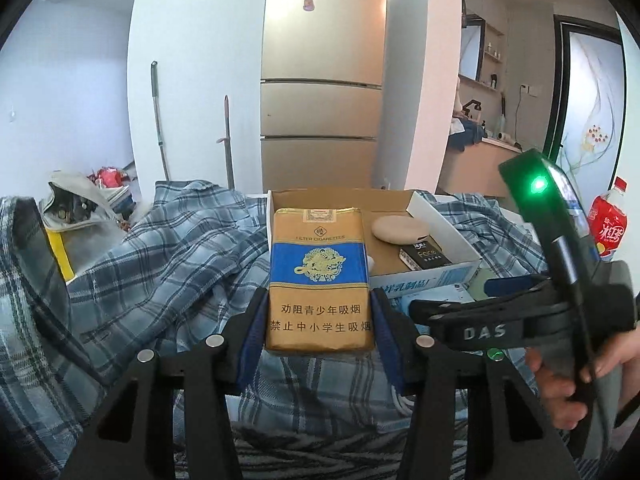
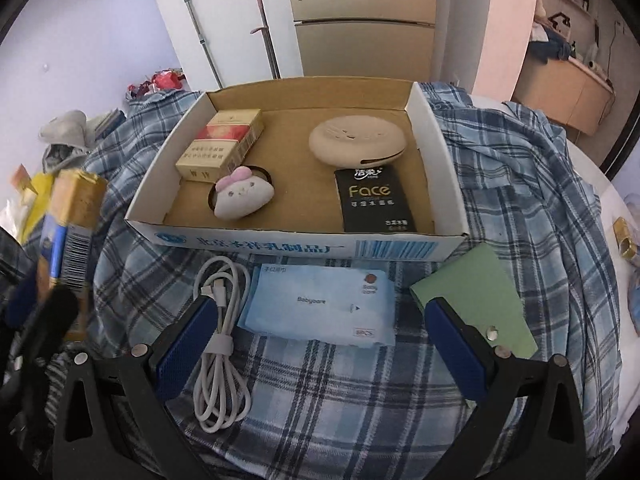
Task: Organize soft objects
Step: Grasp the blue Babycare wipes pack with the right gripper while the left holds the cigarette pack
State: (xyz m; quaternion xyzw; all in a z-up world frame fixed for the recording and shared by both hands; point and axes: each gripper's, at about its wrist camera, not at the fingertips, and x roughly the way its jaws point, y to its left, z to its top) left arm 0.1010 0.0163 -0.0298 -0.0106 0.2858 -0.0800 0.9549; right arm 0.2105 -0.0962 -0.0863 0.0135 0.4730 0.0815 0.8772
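Note:
My left gripper is shut on a gold and blue soft cigarette pack, lifted above the plaid cloth; the same pack shows at the left edge of the right wrist view. My right gripper stands open over a light blue wet-wipe packet and a coiled white cable. Behind them sits an open cardboard box with a red and gold cigarette pack, a white plush toy, a beige round pad and a black tissue pack.
A green card lies right of the wipes. The plaid shirt covers the table. A red drink bottle stands at the right, and a hand holds the other gripper's handle. A fridge stands behind.

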